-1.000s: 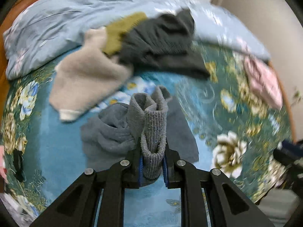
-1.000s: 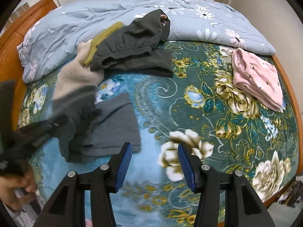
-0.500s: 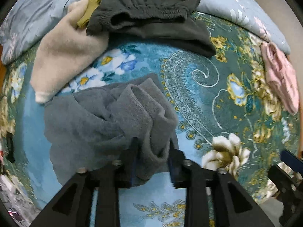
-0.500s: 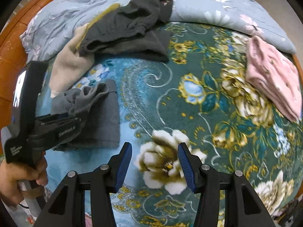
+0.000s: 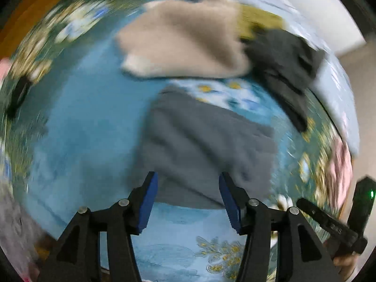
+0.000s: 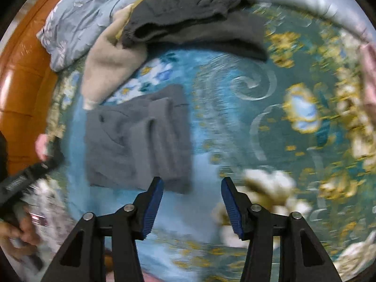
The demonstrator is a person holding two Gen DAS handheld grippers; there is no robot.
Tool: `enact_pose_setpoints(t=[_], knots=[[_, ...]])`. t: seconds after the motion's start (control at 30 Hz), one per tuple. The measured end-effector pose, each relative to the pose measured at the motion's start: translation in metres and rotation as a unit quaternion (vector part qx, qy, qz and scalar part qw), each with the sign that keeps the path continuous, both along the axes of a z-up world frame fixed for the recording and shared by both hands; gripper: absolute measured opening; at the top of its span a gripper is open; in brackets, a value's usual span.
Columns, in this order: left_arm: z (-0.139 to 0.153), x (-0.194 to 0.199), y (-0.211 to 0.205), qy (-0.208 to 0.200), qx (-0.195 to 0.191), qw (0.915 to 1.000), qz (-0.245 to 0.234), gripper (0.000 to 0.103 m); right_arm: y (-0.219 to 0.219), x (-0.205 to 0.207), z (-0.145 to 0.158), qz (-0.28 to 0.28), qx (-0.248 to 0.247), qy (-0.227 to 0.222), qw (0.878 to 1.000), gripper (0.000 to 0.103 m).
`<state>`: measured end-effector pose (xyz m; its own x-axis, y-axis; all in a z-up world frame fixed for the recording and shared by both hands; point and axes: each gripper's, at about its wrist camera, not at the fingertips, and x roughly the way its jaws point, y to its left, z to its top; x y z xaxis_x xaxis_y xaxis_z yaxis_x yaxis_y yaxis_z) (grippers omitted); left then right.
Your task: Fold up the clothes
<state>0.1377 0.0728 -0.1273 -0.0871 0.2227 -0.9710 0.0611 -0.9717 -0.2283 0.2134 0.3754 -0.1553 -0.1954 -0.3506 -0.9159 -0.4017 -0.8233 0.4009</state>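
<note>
Sweater (image 6: 138, 138) on bed (image 6: 235, 127); pile (image 6: 188, 16) behind

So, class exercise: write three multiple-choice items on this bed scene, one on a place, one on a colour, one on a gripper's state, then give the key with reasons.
1. Where does the grey garment lie?
A. spread on the floral bedspread
B. on the light blue quilt
C. lifted off the bed

2. What colour is the fuzzy garment beside the grey one?
A. pink
B. beige
C. white

3. How does the left gripper stand?
A. shut on the grey garment
B. shut on nothing
C. open, pads clear of the cloth

Key: 1 A, it lies flat on the flower pattern in the right wrist view. 2 B, its nap is pale tan. 3 C, its jaws have just been opening and nothing is pinched between them.
</note>
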Motion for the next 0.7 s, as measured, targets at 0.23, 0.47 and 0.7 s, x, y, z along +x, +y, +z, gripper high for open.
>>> enact_pose_setpoints(t=[0.23, 0.47, 0.7], knots=[[-0.041, -0.017, -0.03, -0.043, 0.015, 0.9951, 0.088, 0.055, -0.028, -0.057, -0.048, 0.014, -0.049, -0.031, 0.998, 0.063], [-0.065, -0.026, -0.035, -0.068, 0.03, 0.9929, 0.093, 0.055, -0.03, -0.085, -0.061, 0.054, -0.069, -0.03, 0.996, 0.043], [-0.07, -0.028, -0.036, -0.074, 0.065, 0.9917, 0.083, 0.055, -0.003, -0.09, -0.04, 0.116, -0.049, 0.007, 0.992, 0.009]])
